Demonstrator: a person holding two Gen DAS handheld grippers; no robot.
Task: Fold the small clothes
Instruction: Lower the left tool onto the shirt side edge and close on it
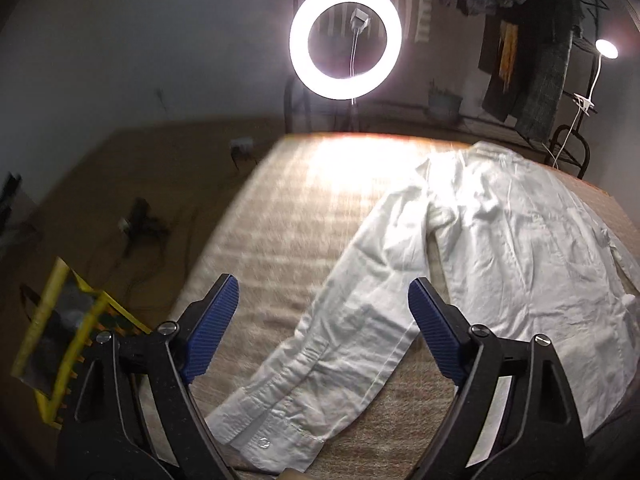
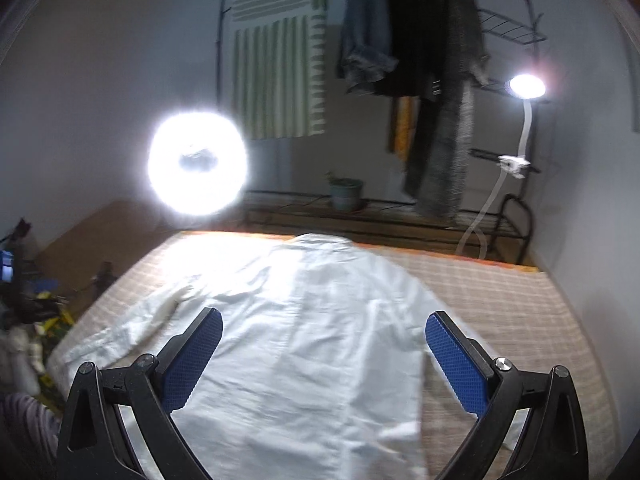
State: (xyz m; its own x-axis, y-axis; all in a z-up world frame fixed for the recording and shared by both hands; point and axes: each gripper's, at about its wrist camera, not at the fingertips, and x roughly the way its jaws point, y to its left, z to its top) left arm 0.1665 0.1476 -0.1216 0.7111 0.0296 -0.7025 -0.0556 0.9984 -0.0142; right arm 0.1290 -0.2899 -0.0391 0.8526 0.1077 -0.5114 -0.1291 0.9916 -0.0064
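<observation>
A white long-sleeved shirt lies flat on a beige checked tabletop, collar toward the far edge. Its left sleeve runs down toward me and ends in a buttoned cuff. My left gripper hovers over that sleeve, open, its blue pads apart with nothing pressed between them. In the right wrist view the shirt's back fills the middle. My right gripper hangs above the shirt's lower half, open and empty, with blue pads spread wide.
A bright ring light stands behind the table's far edge. A clothes rack with dark garments and a clip lamp stand at the back right. A yellow crate and cables lie on the floor at left.
</observation>
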